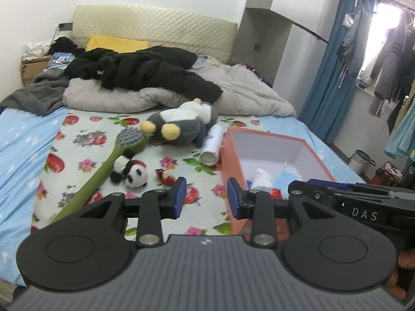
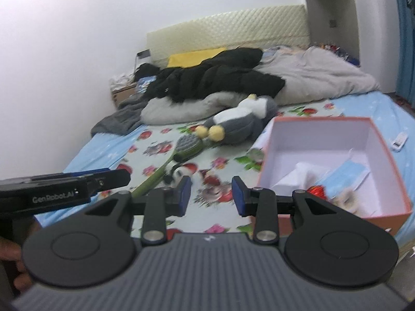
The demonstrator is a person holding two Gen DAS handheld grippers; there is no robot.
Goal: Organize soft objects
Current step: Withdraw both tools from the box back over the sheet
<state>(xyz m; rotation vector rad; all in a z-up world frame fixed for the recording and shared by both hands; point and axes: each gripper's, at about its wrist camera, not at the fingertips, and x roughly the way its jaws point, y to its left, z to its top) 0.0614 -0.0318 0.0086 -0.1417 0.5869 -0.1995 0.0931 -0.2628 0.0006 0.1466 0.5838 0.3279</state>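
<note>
Both the left gripper (image 1: 206, 198) and the right gripper (image 2: 211, 195) hover released, holding nothing; the panda toy (image 1: 132, 172), the green brush (image 1: 103, 165) and the grey plush (image 1: 179, 124) lie beside the orange box (image 1: 233, 160).

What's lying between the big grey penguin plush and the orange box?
A white cylindrical can lies on the sheet between the grey penguin plush and the orange box. The left wrist view shows it best.
</note>
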